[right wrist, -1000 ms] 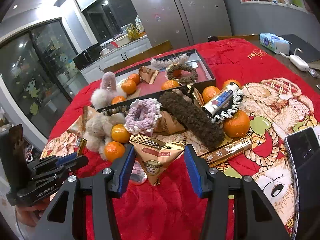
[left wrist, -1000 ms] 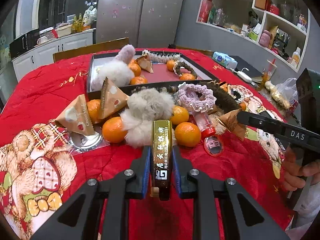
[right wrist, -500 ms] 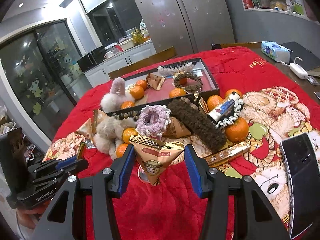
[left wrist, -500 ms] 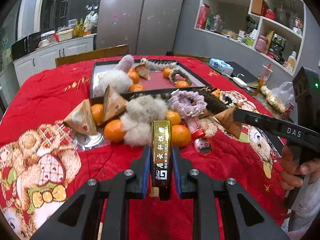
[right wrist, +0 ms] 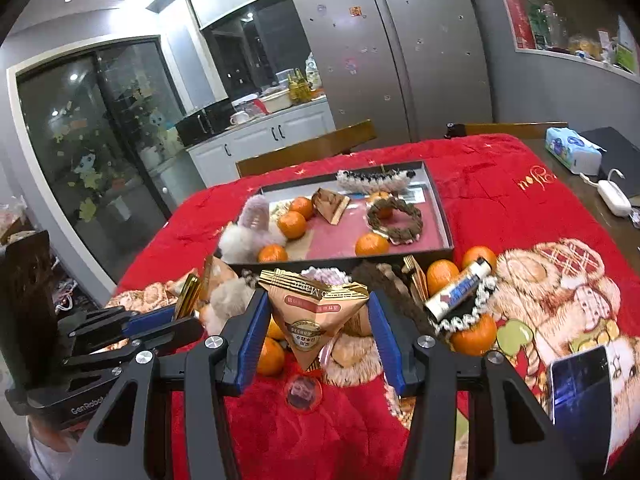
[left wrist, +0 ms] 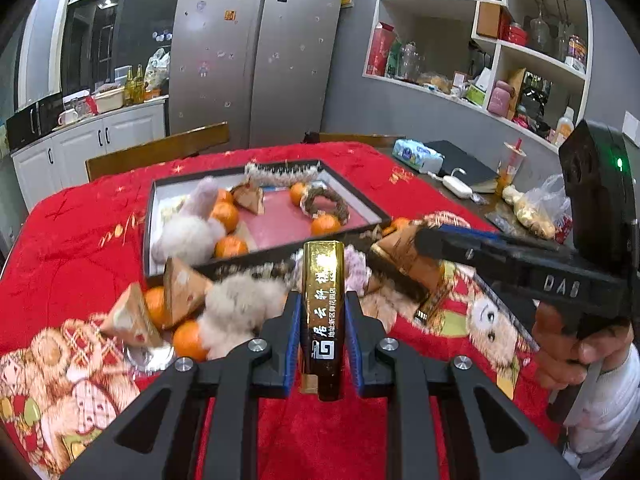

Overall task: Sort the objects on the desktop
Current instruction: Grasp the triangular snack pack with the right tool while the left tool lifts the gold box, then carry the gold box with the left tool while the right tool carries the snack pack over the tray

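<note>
I see the left gripper (left wrist: 323, 322) raised over the table (left wrist: 80, 240), jaws clamped on a gold bar pack (left wrist: 322, 312). Right gripper (right wrist: 316, 326) raised too, jaws pinching a triangular snack pouch (right wrist: 314, 316). Clutter beyond the tray (left wrist: 264, 258) is motion-blurred.

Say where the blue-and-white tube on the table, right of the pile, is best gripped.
Grip the tube across its bare middle, from above. It lies flat and slanted, cap end resting on a lacy scrunchie, far end by an orange; only the long sides look free. Both grippers are full now, though.
</note>
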